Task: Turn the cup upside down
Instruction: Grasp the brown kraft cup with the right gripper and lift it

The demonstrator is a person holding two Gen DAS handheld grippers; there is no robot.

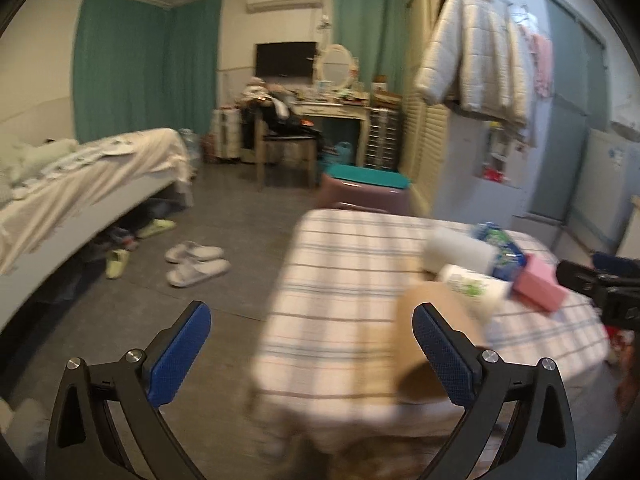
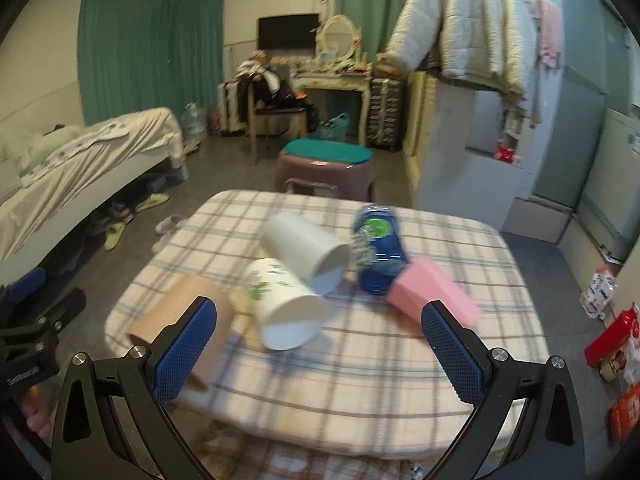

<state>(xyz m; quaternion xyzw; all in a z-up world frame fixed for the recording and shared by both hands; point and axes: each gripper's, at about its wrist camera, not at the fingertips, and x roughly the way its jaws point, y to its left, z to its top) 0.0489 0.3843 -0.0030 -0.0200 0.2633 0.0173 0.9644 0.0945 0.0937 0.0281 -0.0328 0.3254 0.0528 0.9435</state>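
Plaid cloth in white, grey and pink covers the table (image 2: 360, 380) in front of you, and it is the biggest thing under both of your grippers. On it lie five cups, all on their sides and bunched near the middle. The brown paper cup (image 2: 192, 320) lies nearest the table's left edge, its open mouth towards you, partly behind your right gripper's left finger. Just right of it is the white cup with green print (image 2: 284, 304), mouth also turned your way. Behind that one lies the plain white cup (image 2: 304, 248), close against it, and to its right the blue printed cup (image 2: 378, 256). The pink cup (image 2: 432, 292) lies just beside the blue one, at the right end of the cluster.

Your right gripper (image 2: 320, 354) hangs over the near half of the table, jaws wide apart with nothing between the pads. Your left gripper (image 1: 312, 356) is off the table's left edge, also spread wide and holding nothing; its right finger (image 1: 444, 356) overlaps the brown cup in its view, though motion blur makes contact impossible to judge.
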